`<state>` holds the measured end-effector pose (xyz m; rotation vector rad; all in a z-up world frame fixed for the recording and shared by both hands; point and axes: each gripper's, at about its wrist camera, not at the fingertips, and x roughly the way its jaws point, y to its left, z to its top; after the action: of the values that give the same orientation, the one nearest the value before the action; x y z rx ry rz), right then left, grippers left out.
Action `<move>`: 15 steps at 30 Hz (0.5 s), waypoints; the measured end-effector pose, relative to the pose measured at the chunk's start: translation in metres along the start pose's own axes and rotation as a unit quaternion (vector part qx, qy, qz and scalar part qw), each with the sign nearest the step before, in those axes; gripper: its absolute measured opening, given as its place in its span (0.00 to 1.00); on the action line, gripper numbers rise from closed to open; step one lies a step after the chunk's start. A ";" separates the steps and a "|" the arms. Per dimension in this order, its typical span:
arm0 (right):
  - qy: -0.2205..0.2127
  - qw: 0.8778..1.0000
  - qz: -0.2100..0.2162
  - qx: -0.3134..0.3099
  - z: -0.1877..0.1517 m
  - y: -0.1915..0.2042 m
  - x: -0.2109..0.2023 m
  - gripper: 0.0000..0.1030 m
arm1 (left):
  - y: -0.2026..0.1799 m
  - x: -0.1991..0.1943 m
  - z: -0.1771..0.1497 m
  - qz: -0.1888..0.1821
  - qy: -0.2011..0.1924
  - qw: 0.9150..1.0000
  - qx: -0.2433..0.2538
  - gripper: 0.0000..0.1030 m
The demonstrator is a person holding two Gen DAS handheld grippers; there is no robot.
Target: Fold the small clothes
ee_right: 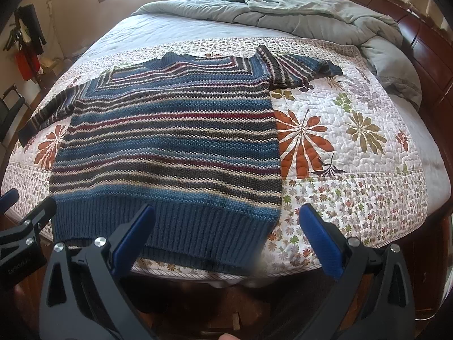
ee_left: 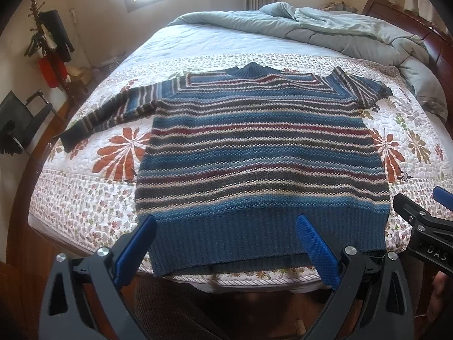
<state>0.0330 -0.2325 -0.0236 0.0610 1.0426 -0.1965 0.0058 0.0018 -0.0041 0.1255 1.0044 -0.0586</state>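
A striped knit sweater [ee_left: 260, 153] in blue, grey, cream and dark red lies flat on the floral quilt, collar far, ribbed hem near. Its left sleeve [ee_left: 113, 110] stretches out to the left; its right sleeve [ee_right: 300, 68] lies bunched short at the right shoulder. It also shows in the right wrist view [ee_right: 170, 147]. My left gripper [ee_left: 226, 223] is open and empty, above the hem's left half. My right gripper [ee_right: 226, 212] is open and empty, over the hem's right corner. The right gripper also shows at the left wrist view's right edge [ee_left: 424, 212].
The floral quilt [ee_right: 339, 153] covers the near part of the bed. A rumpled grey duvet [ee_left: 339, 25] lies at the far right. A dark wooden headboard [ee_right: 424, 36] runs along the right. A clothes stand [ee_left: 48, 45] and a black chair [ee_left: 22, 121] stand at the left.
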 end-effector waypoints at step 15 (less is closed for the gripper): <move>0.000 1.000 -0.001 0.000 0.001 0.000 0.002 0.98 | 0.000 0.001 0.001 -0.001 -0.001 1.000 -0.001 0.97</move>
<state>0.0350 -0.2326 -0.0248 0.0611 1.0418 -0.1981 0.0071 0.0017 -0.0044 0.1234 1.0020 -0.0590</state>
